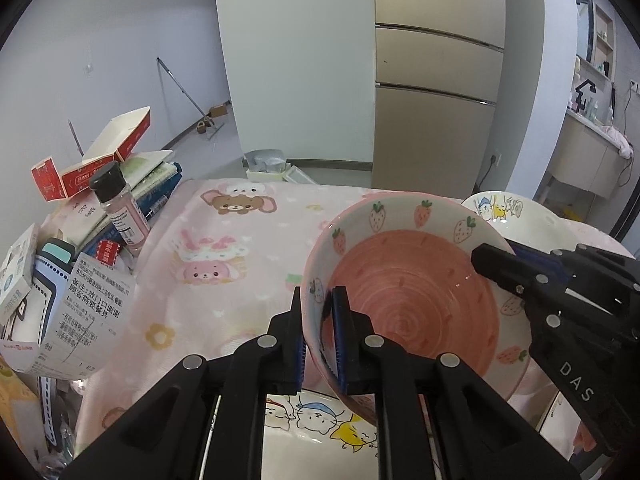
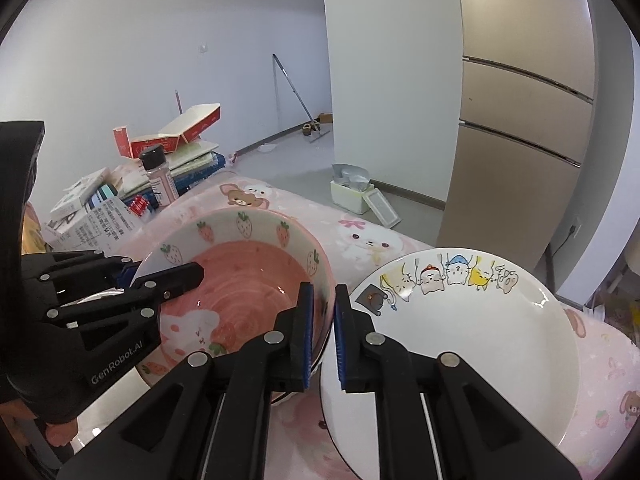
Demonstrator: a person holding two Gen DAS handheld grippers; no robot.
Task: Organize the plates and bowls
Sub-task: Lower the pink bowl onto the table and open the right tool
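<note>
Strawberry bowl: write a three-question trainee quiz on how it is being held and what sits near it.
1. True or false: both hand-held grippers, left and right, are shut on the rim of the strawberry bowl.
2. What lies to the right of the bowl in the right wrist view? A) a white plate B) a mug C) a pan
3. Fill in: the shaker beside the stacked books has a ____ cap.

Key: 1 true; 2 A, the white plate; 3 black.

Left gripper [image 1: 320, 336] clamped on pink strawberry-print ceramic bowl [image 1: 408, 312] rim; right gripper [image 2: 323, 336] clamped on opposite rim, both angled down.
</note>
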